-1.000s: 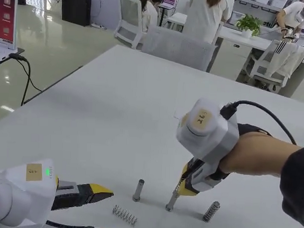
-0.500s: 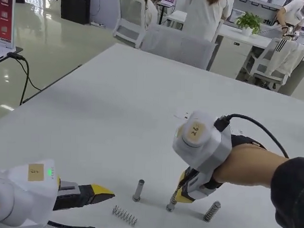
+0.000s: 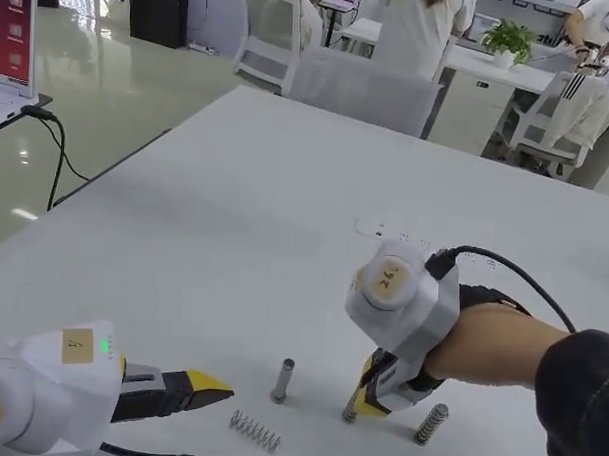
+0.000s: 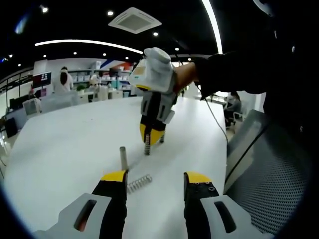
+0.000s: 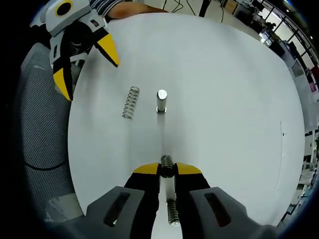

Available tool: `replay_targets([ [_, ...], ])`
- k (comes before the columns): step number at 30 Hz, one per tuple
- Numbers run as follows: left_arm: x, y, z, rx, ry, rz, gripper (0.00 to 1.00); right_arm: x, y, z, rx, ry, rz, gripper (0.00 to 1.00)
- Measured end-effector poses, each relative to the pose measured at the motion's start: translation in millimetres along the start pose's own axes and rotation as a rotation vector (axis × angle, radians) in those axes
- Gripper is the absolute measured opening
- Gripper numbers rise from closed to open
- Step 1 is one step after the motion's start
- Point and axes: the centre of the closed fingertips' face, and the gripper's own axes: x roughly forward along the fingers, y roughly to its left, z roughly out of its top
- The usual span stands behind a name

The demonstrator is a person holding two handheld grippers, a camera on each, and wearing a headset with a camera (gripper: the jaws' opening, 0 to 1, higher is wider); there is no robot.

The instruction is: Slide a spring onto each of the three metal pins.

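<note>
White tabletop (image 3: 235,216) held upright pins (image 3: 282,379); the right gripper (image 5: 167,170) clamped a spring (image 5: 167,162), probably to seat it on one, and the left gripper (image 4: 154,175) hovered with jaws apart.

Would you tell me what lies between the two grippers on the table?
In the right gripper view, a loose spring lies between the left gripper and right gripper, with a bare pin beside it.

Three springs (image 3: 253,430), one bare pin (image 3: 282,380), two tongs, left tongs (image 4: 156,177), right tongs (image 5: 167,169), one table (image 3: 236,186)
</note>
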Motion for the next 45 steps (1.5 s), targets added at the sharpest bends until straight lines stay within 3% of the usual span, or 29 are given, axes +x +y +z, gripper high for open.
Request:
replay_targets([
  [12, -2.2, 1.1, -0.1, -0.003, -0.003, 0.018, 0.39, 2.0, 0.9, -0.1, -0.008, 0.005, 0.008, 0.09],
  [21, -4.1, 1.3, -1.7, -0.004, -0.004, 0.025, 0.39, -3.1, 4.2, 1.7, -0.007, -0.003, 0.007, 0.15],
  [31, -2.9, 0.3, -0.1, 0.002, -0.006, 0.018, 0.39, -21.0, 7.7, 23.7, -0.035, -0.053, -0.03, 0.19],
  [35, -3.1, 0.5, -1.5, 0.003, -0.003, 0.015, 0.39, -24.7, 16.7, 41.5, -0.028, -0.102, -0.008, 0.19],
  [45, -4.2, 2.3, -1.4, 0.004, -0.005, 0.014, 0.39, -10.6, 37.6, 56.8, -0.019, -0.117, 0.034, 0.17],
])
